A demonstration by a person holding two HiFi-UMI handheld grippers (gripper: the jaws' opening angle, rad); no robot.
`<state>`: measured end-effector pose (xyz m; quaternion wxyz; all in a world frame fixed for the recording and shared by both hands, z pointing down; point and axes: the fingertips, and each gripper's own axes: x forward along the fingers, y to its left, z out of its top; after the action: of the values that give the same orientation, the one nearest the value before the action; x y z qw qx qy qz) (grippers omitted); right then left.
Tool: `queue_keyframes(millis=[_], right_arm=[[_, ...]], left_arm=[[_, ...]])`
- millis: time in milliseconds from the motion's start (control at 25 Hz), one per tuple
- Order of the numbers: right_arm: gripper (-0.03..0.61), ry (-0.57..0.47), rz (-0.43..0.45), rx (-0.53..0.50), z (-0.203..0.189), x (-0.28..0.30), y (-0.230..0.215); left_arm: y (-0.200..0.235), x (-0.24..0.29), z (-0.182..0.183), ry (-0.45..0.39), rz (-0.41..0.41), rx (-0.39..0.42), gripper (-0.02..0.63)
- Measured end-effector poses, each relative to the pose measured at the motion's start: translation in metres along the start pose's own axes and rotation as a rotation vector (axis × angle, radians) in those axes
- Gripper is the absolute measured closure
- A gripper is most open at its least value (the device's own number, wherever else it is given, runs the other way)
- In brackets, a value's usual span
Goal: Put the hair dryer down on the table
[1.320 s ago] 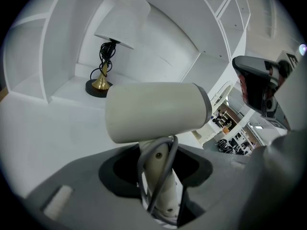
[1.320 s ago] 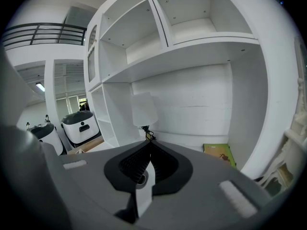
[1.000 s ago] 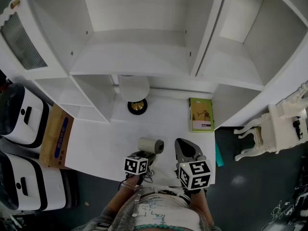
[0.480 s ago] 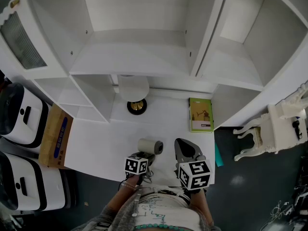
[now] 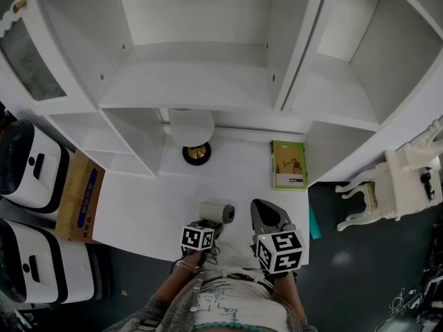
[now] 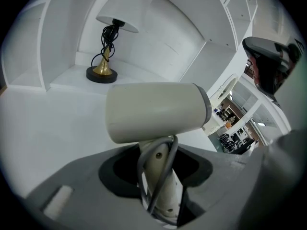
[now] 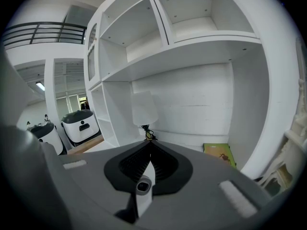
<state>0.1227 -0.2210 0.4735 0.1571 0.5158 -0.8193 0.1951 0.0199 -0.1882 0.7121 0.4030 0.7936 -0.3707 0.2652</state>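
One hair dryer is in the left gripper. The jaws are closed on its handle, and a grey cord is looped round the handle too. The fat cream tube of the hair dryer sits sideways just past the jaws. From the head view it is over the near edge of the white bench, a bit left of the middle. I cannot tell if it touches the bench.

The right gripper is just to the right of the hair dryer, over the near edge too. Its jaws are shut tight, tip to tip, with nothing held.

Farther back on the bench stands a lamp with a white shade and a gold foot on a black base. A green book lies flat at the far right of the bench. Big white shelves rise behind and over the bench.

On the floor to the left are a brown cardboard box and two white and black machines. A small white chair stands on the dark floor, far off to the right.
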Motion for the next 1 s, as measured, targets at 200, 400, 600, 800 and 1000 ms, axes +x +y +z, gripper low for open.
queue_keyframes(millis=[200,400,600,800,1000], right_arm=[[0.549,0.000,-0.002,0.004,0.000,0.001,-0.002],[0.549,0.001,-0.002,0.007,0.000,0.002,-0.003],[0.549,0.003,0.000,0.017,-0.001,0.003,-0.005],[0.549,0.003,0.003,0.017,-0.001,0.004,-0.004],[0.549,0.005,-0.002,0.016,-0.001,0.005,-0.005]], left_arm=[[0.003,0.006,-0.007,0.016,-0.006,-0.012,0.428],[0.006,0.009,-0.008,0.027,0.003,-0.011,0.428],[0.009,0.013,-0.012,0.050,0.016,-0.005,0.428],[0.012,0.019,-0.015,0.071,0.022,-0.006,0.428],[0.013,0.023,-0.016,0.082,0.031,0.004,0.428]])
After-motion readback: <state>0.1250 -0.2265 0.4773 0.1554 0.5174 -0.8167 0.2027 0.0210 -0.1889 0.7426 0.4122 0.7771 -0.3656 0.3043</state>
